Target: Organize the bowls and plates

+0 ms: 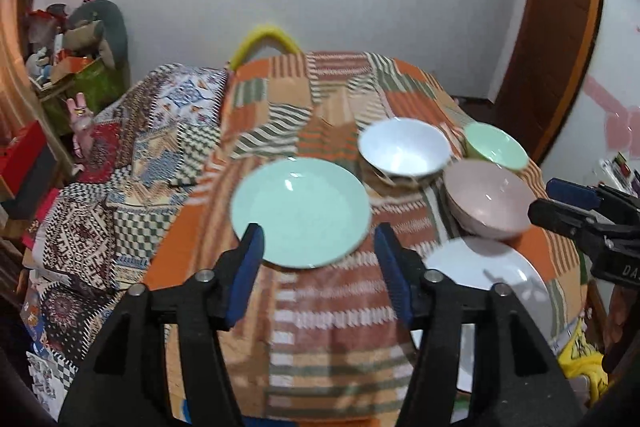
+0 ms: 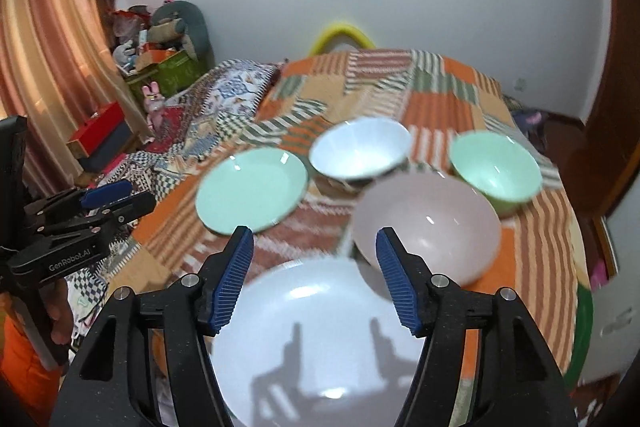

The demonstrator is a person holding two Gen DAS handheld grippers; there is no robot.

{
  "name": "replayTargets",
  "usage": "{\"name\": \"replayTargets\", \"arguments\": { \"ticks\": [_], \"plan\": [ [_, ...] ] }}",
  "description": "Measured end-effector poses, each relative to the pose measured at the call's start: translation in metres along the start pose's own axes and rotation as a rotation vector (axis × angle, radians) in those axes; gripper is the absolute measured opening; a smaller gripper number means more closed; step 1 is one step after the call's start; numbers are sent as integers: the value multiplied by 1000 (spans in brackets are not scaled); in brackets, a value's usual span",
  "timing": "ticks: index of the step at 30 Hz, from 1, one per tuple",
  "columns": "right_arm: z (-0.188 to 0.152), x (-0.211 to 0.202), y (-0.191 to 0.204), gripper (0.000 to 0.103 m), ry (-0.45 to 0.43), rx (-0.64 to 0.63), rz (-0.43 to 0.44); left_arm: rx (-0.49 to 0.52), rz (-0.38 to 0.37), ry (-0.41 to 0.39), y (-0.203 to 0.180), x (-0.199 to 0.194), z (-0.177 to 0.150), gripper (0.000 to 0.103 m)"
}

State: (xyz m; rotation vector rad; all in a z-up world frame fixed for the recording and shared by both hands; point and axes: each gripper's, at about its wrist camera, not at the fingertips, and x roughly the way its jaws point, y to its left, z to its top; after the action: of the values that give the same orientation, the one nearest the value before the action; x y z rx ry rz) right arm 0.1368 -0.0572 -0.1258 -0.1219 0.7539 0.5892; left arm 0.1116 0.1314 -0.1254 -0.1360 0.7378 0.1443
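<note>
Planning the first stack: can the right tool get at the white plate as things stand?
Probably yes. The right tool is open, hanging just above the white plate, nothing between them. The pink bowl sits close against the plate's far right edge, which could crowd that side.

A glossy, smooth glaze, caught in bright highlights, is shown by the round mint-green plate (image 1: 300, 213), the round white plate (image 2: 320, 343) and the pale pink bowl (image 2: 428, 227), though ceramic or melamine cannot be told apart through the blur. They are carried on a matt, woven orange patchwork cloth (image 1: 316, 327). Ribbed blue pads (image 2: 236, 279), probably rubber, are set in matt black plastic with shiny metal pins.
</note>
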Motion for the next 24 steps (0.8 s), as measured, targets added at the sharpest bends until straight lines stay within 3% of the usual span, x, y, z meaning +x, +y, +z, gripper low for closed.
{"name": "replayTargets", "arguments": {
  "ticks": [3, 11, 20, 24],
  "plan": [
    [10, 13, 8, 66, -10, -17, 14, -13, 27, -4, 15, 7, 7, 61],
    [28, 58, 10, 66, 34, -1, 60, -65, 58, 61, 56, 55, 20, 64],
    [39, 118, 12, 66, 160, -10, 88, -125, 42, 171, 97, 131, 15, 64],
    [37, 146, 15, 50, 234, -28, 91, -145, 34, 205, 109, 154, 12, 63]
  ]
}}
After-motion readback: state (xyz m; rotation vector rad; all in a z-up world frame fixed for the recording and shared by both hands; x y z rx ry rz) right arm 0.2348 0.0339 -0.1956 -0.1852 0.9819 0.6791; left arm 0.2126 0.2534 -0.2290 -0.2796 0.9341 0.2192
